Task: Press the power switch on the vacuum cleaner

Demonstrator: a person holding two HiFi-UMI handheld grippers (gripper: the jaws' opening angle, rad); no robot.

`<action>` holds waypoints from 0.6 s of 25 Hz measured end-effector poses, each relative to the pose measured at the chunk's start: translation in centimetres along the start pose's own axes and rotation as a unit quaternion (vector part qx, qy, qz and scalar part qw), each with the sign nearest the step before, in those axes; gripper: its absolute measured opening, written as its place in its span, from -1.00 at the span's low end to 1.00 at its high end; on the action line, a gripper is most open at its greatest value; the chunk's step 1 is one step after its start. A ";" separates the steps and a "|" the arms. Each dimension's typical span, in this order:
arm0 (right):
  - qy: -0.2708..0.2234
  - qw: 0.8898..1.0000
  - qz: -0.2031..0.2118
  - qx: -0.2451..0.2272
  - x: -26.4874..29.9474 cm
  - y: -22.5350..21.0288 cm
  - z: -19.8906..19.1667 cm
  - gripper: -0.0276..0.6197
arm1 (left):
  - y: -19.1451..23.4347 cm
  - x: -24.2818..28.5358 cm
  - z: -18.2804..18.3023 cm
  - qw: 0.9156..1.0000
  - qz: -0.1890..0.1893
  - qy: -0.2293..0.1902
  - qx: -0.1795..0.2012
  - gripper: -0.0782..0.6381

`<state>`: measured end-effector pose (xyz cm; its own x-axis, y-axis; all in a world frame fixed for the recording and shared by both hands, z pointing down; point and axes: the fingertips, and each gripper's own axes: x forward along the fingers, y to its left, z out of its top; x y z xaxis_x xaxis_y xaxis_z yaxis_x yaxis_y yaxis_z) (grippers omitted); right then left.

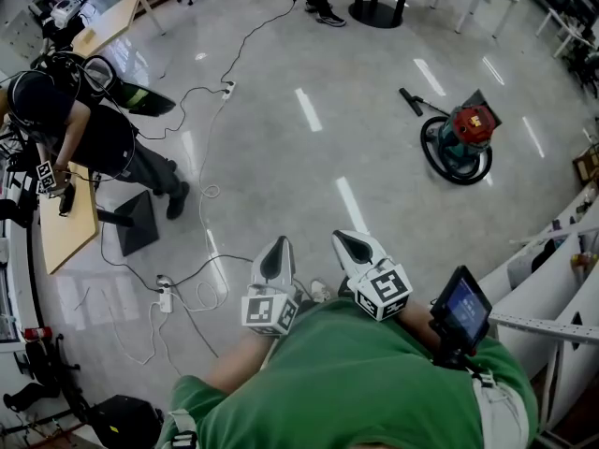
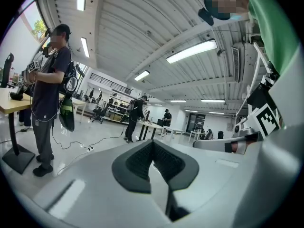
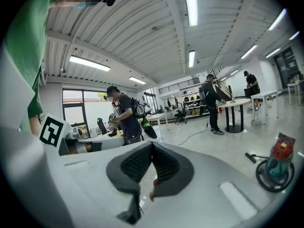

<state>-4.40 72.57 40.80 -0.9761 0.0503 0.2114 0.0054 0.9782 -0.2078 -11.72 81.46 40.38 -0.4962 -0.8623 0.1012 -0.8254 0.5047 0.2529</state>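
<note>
The vacuum cleaner [image 1: 465,138] stands on the floor far off to the right; it has a teal drum, a red top and a black hose coiled round it. In the right gripper view the vacuum cleaner [image 3: 277,164] shows at the right edge. Both grippers are held close to my body, well away from it. My left gripper [image 1: 275,255] is shut with nothing between its jaws, and its pads [image 2: 153,163] meet. My right gripper [image 1: 356,247] is shut and empty too, pads [image 3: 152,165] pressed together.
A person [image 1: 75,129] works at a wooden desk [image 1: 65,223] on the left. Cables and a power strip [image 1: 165,297] lie on the floor ahead-left. A round table base [image 1: 379,9] and another person's feet [image 1: 323,12] are far ahead. White frames [image 1: 552,279] stand at right.
</note>
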 end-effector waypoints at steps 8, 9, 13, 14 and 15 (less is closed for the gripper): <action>-0.006 1.000 -0.018 0.012 1.7 -2.7 0.4 -0.91 | 0.4 3.3 -0.1 1.000 -0.011 0.017 0.004 -0.76; -0.007 1.000 -0.020 0.014 1.9 -3.3 0.6 -0.91 | 0.4 3.9 -0.2 1.000 -0.013 0.019 0.007 -0.76; -0.016 0.999 -0.033 0.029 2.6 -6.3 1.4 -0.91 | 0.3 7.0 -0.6 0.999 -0.015 0.029 0.018 -0.76; -0.019 0.999 -0.037 0.033 2.9 -7.2 1.7 -0.91 | 0.3 7.9 -0.5 0.999 -0.014 0.032 0.020 -0.76; -0.022 0.998 -0.040 0.036 3.1 -8.0 1.9 -0.91 | 0.3 8.8 -0.5 0.999 -0.015 0.035 0.022 -0.76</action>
<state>-7.91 64.46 41.28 -0.9814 -0.0370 0.1882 -0.0861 0.9618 -0.2599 -16.18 73.97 41.80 -0.4532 -0.8767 0.1614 -0.8511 0.4794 0.2143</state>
